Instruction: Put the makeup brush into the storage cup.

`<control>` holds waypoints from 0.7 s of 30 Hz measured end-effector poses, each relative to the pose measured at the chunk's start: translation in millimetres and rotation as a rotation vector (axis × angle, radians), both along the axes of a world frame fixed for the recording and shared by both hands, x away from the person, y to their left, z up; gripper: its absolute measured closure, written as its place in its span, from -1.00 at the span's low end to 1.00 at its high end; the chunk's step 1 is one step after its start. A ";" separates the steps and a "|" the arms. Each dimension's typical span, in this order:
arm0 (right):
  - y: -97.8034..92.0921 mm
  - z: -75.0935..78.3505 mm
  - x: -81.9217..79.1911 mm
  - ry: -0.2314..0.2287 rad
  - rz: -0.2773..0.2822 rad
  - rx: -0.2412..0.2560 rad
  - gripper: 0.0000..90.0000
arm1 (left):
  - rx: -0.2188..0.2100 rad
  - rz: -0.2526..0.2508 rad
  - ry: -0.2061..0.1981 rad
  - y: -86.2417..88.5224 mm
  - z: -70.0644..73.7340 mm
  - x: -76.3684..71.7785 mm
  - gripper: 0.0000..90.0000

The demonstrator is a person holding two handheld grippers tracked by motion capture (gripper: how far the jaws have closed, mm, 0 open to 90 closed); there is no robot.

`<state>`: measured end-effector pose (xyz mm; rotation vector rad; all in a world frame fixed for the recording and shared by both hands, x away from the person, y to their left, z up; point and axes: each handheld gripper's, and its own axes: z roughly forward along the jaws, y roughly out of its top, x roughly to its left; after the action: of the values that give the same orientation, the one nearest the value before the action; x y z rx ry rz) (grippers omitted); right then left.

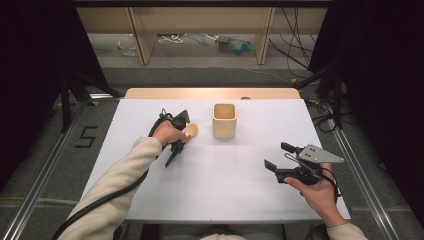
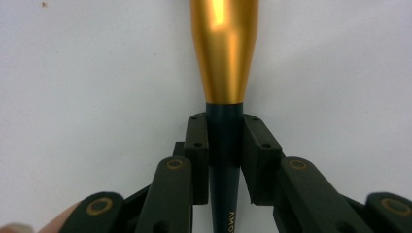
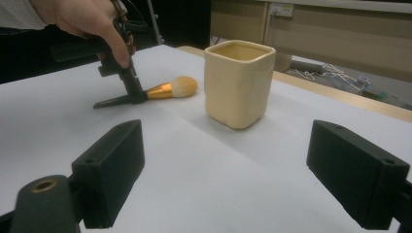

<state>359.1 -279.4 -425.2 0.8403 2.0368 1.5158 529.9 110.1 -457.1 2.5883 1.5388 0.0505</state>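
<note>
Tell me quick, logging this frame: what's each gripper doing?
Left gripper: closed on the makeup brush, gripping its dark handle on the table.
Right gripper: open, holding nothing, facing the cream cup.

Brush [image 3: 165, 90] beside square cup [image 3: 236, 82]

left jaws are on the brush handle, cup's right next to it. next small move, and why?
Probably lift the brush straight up off the table. The left gripper already clamps its dark handle just behind the gold ferrule, yet it lies flat, and the open-topped cup stands beside it.
</note>
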 end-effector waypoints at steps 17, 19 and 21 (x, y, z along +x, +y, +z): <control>-0.2 0.2 -0.1 0.003 -0.004 -0.004 -0.67 | -0.035 0.010 -0.023 4.2 -0.1 -3.1 0.66; -0.1 0.0 0.1 0.001 -0.001 -0.001 -0.67 | -0.043 0.014 -0.029 4.7 -0.6 -3.7 0.66; 0.2 -0.2 0.2 -0.006 -0.003 0.003 -0.67 | -0.058 0.017 -0.043 5.4 -1.0 -4.7 0.66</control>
<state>359.3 -279.2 -425.4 0.8388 2.0292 1.5181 525.3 115.6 -458.1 2.5132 1.5247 0.0623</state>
